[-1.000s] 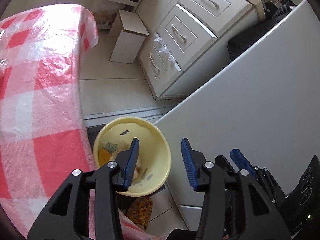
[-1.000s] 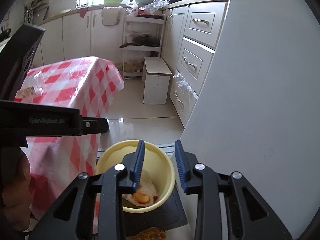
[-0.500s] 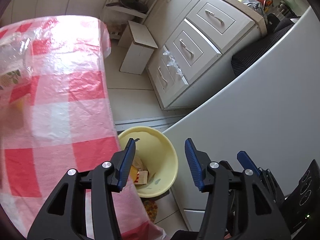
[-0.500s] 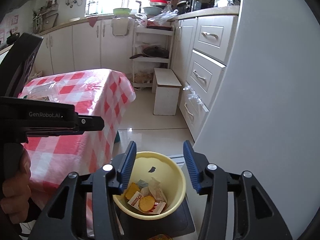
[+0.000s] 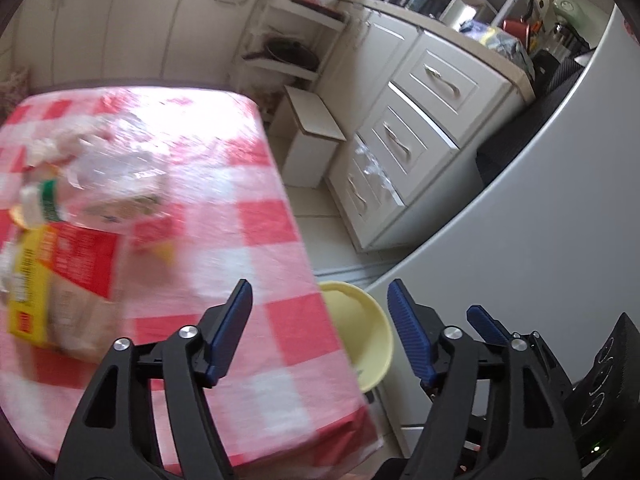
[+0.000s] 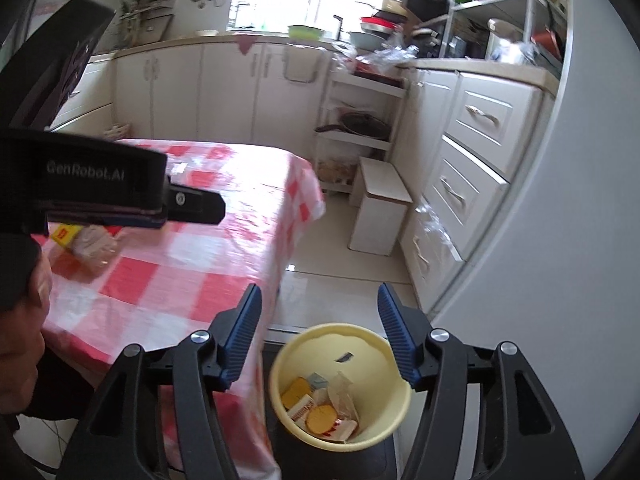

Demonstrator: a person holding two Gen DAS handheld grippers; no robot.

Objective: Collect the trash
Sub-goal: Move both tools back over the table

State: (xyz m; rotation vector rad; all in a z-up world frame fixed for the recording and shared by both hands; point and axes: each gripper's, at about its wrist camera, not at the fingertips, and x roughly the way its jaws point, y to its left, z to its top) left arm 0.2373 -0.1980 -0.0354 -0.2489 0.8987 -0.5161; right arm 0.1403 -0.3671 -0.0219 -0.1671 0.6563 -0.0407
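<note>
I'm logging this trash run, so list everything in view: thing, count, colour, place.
table: one, red-and-white checked cloth, left of the floor gap
yellow bin: one, pale yellow, on the floor by the table's corner, wrappers inside
yellow-and-red box: one, on the table's left side
clear plastic bag: one, on the table behind the box
white stool: one, on the floor by the drawers
drawers: white, right wall
pan: one, dark, on the white rack
left hand-held gripper: black with blue pads, jaws opening, empty
right hand-held gripper: same, jaws opening, empty
</note>
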